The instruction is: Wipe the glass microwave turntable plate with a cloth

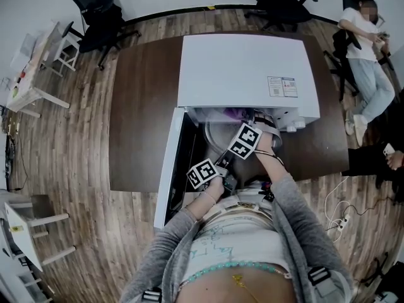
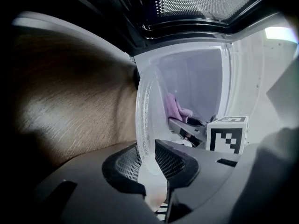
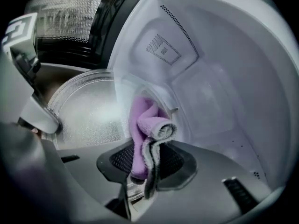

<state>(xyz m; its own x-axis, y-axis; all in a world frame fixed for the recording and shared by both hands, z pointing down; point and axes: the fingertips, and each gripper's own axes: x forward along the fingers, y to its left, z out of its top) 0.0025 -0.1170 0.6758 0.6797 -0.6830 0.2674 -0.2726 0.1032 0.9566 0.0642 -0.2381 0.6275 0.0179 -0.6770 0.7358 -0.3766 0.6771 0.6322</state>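
The glass turntable plate (image 2: 145, 125) stands tilted on edge at the mouth of the microwave (image 1: 240, 68). My left gripper (image 2: 148, 160) is shut on its near rim. In the right gripper view the plate (image 3: 88, 111) fills the left, and the left gripper's fingers (image 3: 39, 118) clamp its edge there. My right gripper (image 3: 147, 160) is shut on a folded purple cloth (image 3: 145, 122), which rests against the plate's right part inside the white cavity. From the head, both grippers (image 1: 203, 173) (image 1: 246, 141) reach into the opening; their tips are hidden.
The microwave door (image 1: 169, 163) hangs open at the left, next to my left arm. The microwave sits on a dark brown table (image 1: 142, 106). Office chairs (image 1: 95, 11) stand on the floor behind, and a person (image 1: 366, 55) sits at the far right.
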